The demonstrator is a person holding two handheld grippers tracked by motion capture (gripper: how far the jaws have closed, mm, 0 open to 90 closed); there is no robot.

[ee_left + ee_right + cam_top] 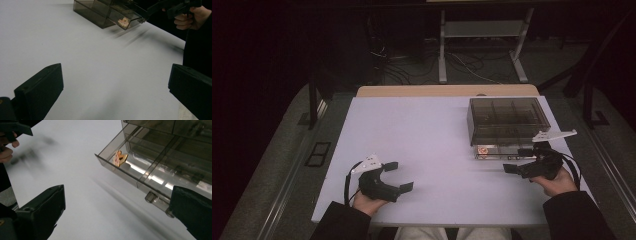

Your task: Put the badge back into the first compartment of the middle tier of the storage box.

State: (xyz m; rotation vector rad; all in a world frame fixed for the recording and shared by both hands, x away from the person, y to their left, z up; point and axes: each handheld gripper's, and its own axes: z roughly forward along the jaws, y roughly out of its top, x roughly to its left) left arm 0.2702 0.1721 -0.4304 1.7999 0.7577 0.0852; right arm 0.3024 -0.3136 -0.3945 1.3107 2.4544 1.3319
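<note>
The one smoky plastic box (pixel 507 120) sits at the table's (pixel 422 145) far right with its bottom drawer (pixel 140 173) pulled out toward the person, likely so the single small orange-and-pink piece (pixel 119 158) in the drawer's left compartment can be reached. The right gripper (pixel 522 161) hovers just in front of the drawer's knob (pixel 151 197) with its jaws wide apart and nothing between them, placed, I judge, to work the drawer or its contents. The left gripper (pixel 398 176), also spread wide and empty, rests low near the table's front, well apart from the box, probably waiting; two grippers, one box, one piece.
</note>
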